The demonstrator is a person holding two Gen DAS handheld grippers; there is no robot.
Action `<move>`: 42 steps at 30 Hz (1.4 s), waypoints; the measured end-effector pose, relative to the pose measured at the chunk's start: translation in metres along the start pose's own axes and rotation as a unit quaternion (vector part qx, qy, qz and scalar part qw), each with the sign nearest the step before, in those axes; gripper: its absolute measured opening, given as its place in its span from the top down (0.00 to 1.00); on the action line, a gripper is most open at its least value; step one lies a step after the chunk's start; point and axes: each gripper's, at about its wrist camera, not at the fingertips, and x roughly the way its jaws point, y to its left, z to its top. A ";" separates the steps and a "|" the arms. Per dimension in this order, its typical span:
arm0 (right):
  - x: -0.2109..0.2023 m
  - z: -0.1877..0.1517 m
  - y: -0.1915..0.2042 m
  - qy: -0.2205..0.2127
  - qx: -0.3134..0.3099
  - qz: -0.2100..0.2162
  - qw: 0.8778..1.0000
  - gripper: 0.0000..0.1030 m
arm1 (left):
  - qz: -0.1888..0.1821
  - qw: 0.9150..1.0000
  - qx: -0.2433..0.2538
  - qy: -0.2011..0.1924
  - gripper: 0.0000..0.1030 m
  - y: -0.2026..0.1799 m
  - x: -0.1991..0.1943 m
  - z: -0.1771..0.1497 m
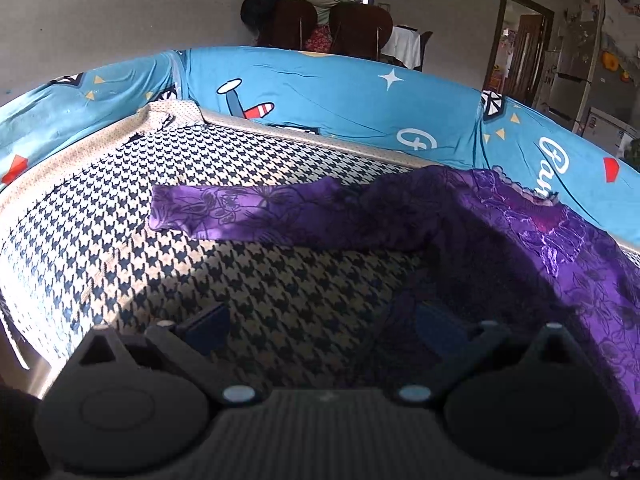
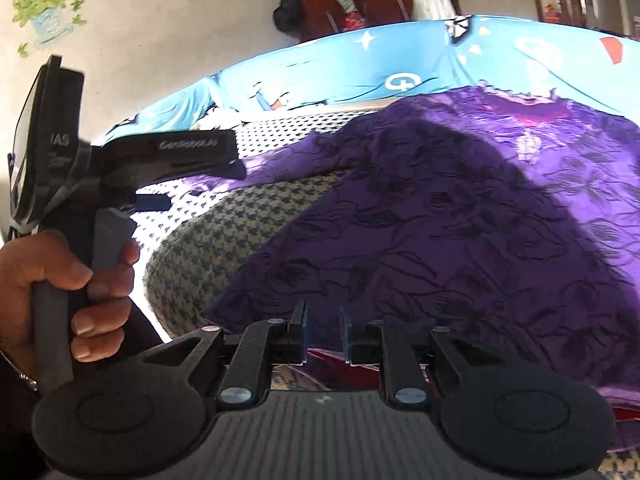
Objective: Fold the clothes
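Two grippers are in my feeds, both over a sofa seat covered in houndstooth fabric (image 1: pixel 120 240). The garment I am folding is a purple floral blouse (image 1: pixel 500 248) with lace trim at its upper edge. In the left wrist view it fills the right half of the frame, its top edge touching the blue cartoon-print cover (image 1: pixel 340 92) on the sofa back. One purple sleeve (image 1: pixel 240 212) stretches flat toward the centre left of that frame, lying on the houndstooth.

My left gripper (image 1: pixel 320 324) sits at the bottom of its own view with its fingers spread wide apart and nothing between them. The left-hand finger is above bare houndstooth, while the right-hand finger is over the shadowed edge of the blouse; I cannot tell whether it touches the cloth.

In the right wrist view the blouse (image 2: pixel 440 220) covers the centre and right of the frame, with a dark shadow across its middle. My right gripper (image 2: pixel 323 330) is at the bottom centre, its fingers close together with a narrow gap; I see no cloth pinched between them, only blouse beneath.

At the left edge of that view my left hand (image 2: pixel 68 288) wraps the handle of the left gripper, whose body points toward the frame's centre above the sleeve.

Behind the sofa, at upper centre, stand dark wooden chairs (image 1: pixel 320 24) with clothing piled on them.
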 end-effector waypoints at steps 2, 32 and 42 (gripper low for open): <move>-0.008 0.001 -0.013 -0.009 0.013 -0.023 1.000 0.83 | -0.012 1.000 0.009 0.014 0.00 -0.007 0.004 -0.004; -0.027 -0.049 -0.070 0.075 0.097 -0.098 0.988 0.77 | -0.077 0.977 0.159 0.121 0.00 -0.095 0.016 -0.069; -0.056 -0.049 -0.069 0.008 0.075 -0.112 0.991 0.76 | -0.078 0.976 0.167 0.112 0.00 -0.103 0.007 -0.080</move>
